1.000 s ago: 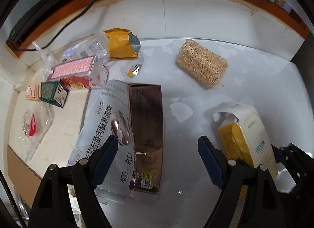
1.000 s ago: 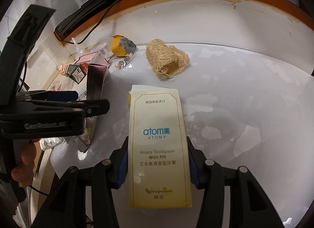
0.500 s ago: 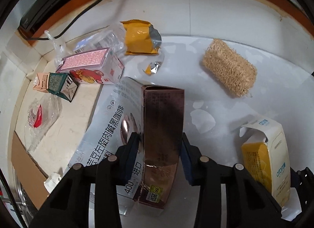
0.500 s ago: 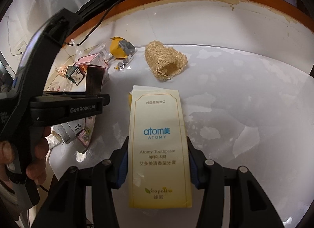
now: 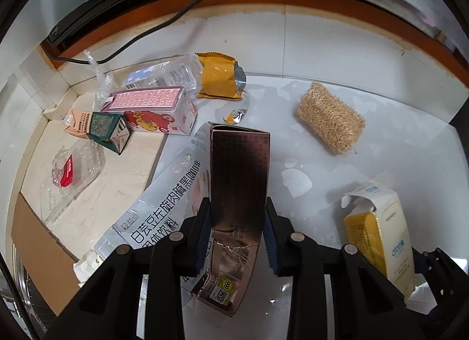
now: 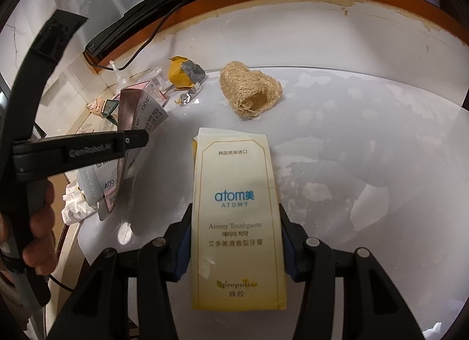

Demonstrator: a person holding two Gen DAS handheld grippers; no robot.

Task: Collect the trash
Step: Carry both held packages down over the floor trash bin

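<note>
A brown metallic carton (image 5: pixel 240 164) stands tilted between the fingers of my left gripper (image 5: pixel 236 217). The jaws are closing, and the pads press its sides, which are creased where they squeeze. Under it lies a silver drink pouch (image 5: pixel 164 208) with black print. My right gripper (image 6: pixel 236 243) is shut on a pale yellow toothpaste box (image 6: pixel 237 208), held flat over the white tabletop (image 6: pixel 366 134). That box also shows at the lower right of the left wrist view (image 5: pixel 384 228). In the right wrist view one left finger (image 6: pixel 88 149) crosses the brown carton (image 6: pixel 127 111).
A loofah (image 5: pixel 331 118) lies at the back right. A yellow wrapper (image 5: pixel 218 79), a foil scrap (image 5: pixel 236 115), a pink carton (image 5: pixel 149 108), a small green carton (image 5: pixel 105 129) and a clear plastic tub (image 5: pixel 70 173) crowd the left. Crumpled tissue (image 6: pixel 76 202) sits by the edge.
The left jaws went from wide open to pressing on the brown carton, which now stands steeper and is creased. The right gripper and its toothpaste box have not moved.
</note>
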